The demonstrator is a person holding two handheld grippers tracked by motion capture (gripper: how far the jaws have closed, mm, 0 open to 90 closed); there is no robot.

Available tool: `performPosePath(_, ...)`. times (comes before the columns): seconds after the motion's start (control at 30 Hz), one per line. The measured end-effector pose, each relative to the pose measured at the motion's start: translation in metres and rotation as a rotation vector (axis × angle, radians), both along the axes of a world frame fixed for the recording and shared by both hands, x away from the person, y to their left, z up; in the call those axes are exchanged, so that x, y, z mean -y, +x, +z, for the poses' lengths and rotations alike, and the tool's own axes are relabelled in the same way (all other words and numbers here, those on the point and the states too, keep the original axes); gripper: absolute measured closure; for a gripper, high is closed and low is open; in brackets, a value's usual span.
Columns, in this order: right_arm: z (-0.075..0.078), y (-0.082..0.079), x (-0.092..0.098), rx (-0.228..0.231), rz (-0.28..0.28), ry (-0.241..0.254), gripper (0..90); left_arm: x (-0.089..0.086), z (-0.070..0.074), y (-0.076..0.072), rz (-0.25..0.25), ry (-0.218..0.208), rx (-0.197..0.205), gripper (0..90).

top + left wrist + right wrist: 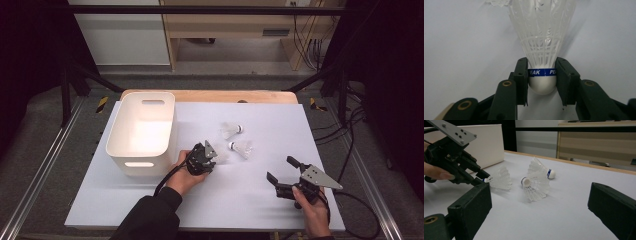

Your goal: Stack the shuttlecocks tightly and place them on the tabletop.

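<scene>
Pale grey tabletop (250, 200) spreads under both hands, with dark floor around it. At the centre of the high view the left gripper (541, 75) has its jaws closed on the cork base of a white shuttlecock (541, 47) (a blue band circles the cork), skirt pointing away over the table. Just up and right of it lie two more shuttlecocks (232, 130) (241, 148), close together. At lower right the right gripper (281, 174) hangs with jaws spread wide, holding nothing. A white plastic bin (142, 131) stands at left of centre.
</scene>
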State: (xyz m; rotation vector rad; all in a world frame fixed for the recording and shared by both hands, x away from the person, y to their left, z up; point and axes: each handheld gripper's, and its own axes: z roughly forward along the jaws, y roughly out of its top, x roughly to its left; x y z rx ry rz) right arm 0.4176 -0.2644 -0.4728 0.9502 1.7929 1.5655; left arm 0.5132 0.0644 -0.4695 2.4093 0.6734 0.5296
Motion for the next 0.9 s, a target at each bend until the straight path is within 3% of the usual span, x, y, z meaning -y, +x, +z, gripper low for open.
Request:
performPosePath(0.37, 0.000, 0.000, 0.000, 0.003, 0.002, 0.001, 5.3, 0.003, 0.002, -0.004, -0.008, -0.013, 0.032, 48.9)
performPosePath(0.4, 0.000, -0.001, 0.000, 0.001, 0.001, 0.000, 5.3, 0.003, 0.002, -0.005, -0.002, -0.024, 0.036, 39.9)
performPosePath(0.5, 0.000, -0.001, 0.001, 0.001, 0.000, -0.003, 5.3, 0.002, 0.009, -0.014, 0.008, -0.063, 0.076, 34.7)
performPosePath(0.53, 0.000, -0.001, 0.001, 0.000, 0.000, -0.007, 5.2, -0.001, 0.015, -0.025, 0.017, -0.133, 0.118, 28.0)
performPosePath(0.57, 0.000, -0.001, 0.001, 0.000, 0.000, -0.007, 5.2, -0.001, 0.015, -0.025, 0.017, -0.133, 0.118, 25.0)
performPosePath(0.7, 0.000, -0.001, 0.000, -0.020, -0.006, -0.024, 5.2, -0.013, 0.023, -0.058, 0.024, -0.306, 0.193, 17.0)
performPosePath(0.77, -0.001, -0.001, -0.001, -0.047, -0.012, -0.036, 5.2, -0.021, 0.022, -0.076, 0.027, -0.364, 0.214, 13.5)
performPosePath(0.8, -0.001, 0.000, -0.004, -0.083, -0.025, -0.046, 5.2, -0.033, 0.020, -0.093, 0.022, -0.416, 0.229, 11.4)
performPosePath(0.83, -0.001, 0.000, -0.004, -0.083, -0.025, -0.046, 5.2, -0.033, 0.020, -0.093, 0.022, -0.416, 0.229, 10.7)
performPosePath(0.9, -0.002, 0.000, -0.007, -0.118, -0.033, -0.064, 4.9, -0.048, 0.019, -0.108, 0.025, -0.469, 0.237, 10.0)
